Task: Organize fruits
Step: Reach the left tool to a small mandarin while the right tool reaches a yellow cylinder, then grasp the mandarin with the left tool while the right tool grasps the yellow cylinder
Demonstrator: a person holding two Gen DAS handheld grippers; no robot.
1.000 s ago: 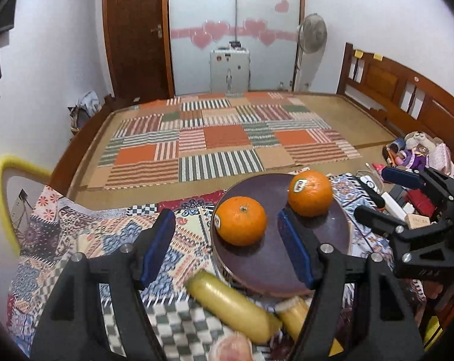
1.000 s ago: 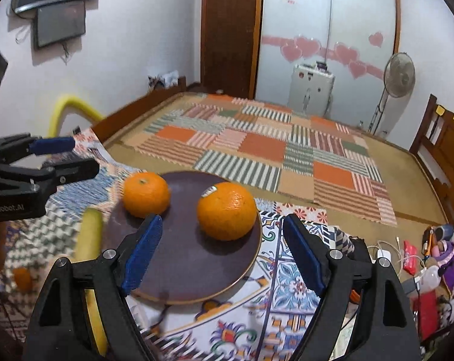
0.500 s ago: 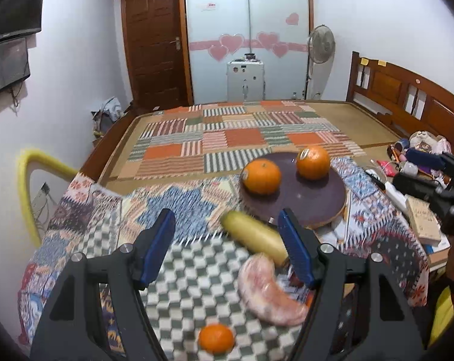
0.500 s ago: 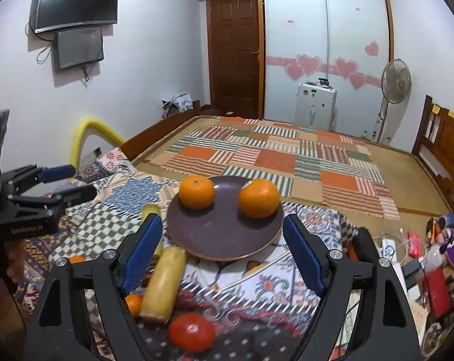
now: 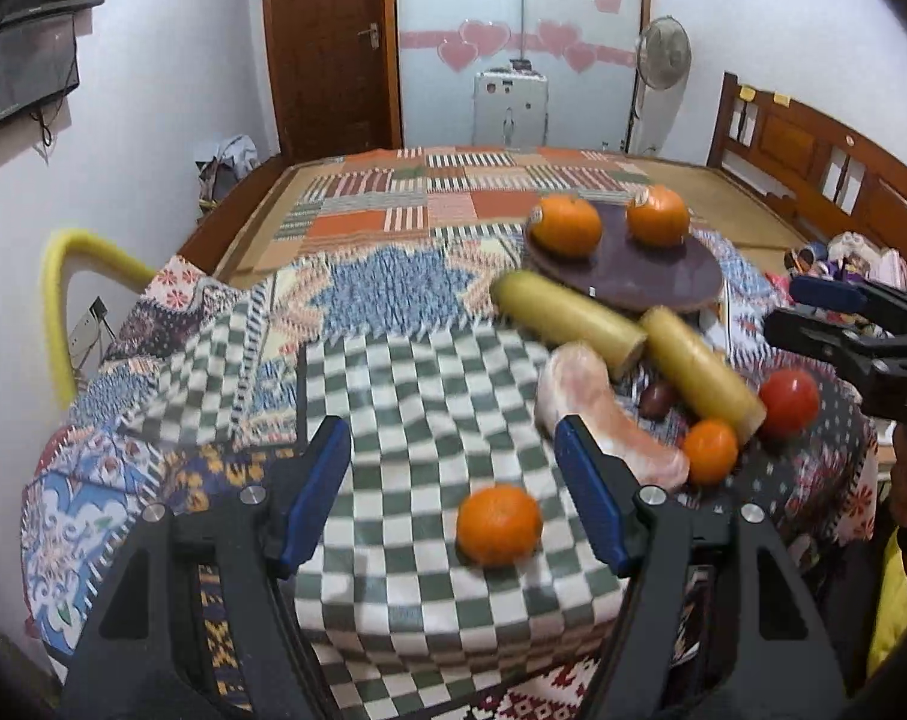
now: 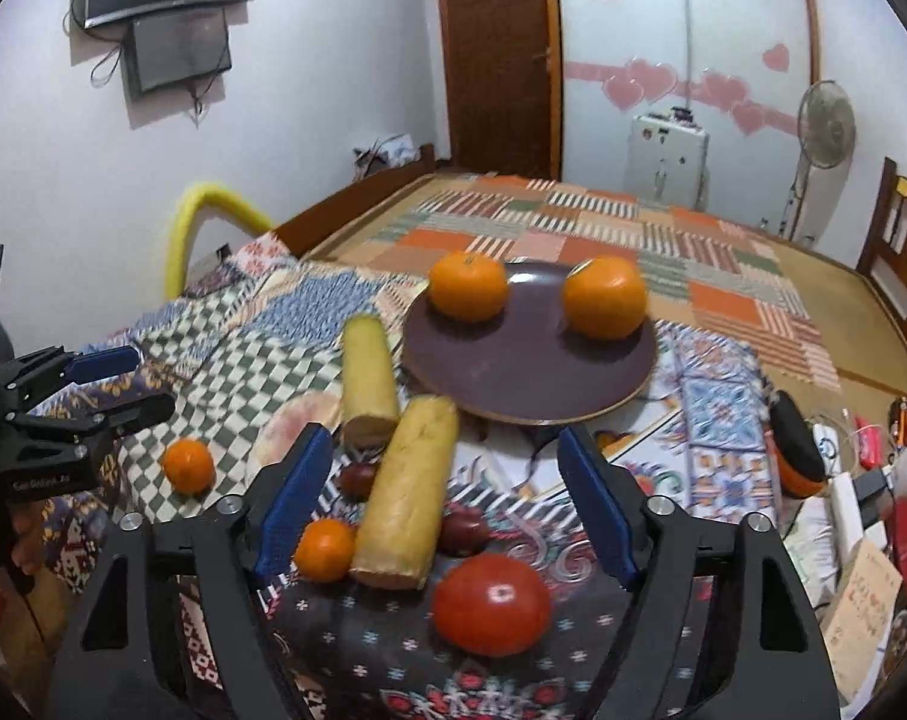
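Fruits lie on a patterned cloth (image 5: 393, 420). Plate (image 6: 531, 372) carries two oranges (image 6: 468, 288). Left gripper (image 5: 453, 498) stands spread above a small orange (image 5: 499, 525), not touching. Right gripper (image 6: 444, 504) is closing, nothing pinched; a tomato (image 6: 492, 603) sits below it.

Two tool-mounted fisheyes, angled downward
Both face the worktop closely, sharing the plate (image 5: 624, 285) (image 6: 528, 360) (and each other's tool).
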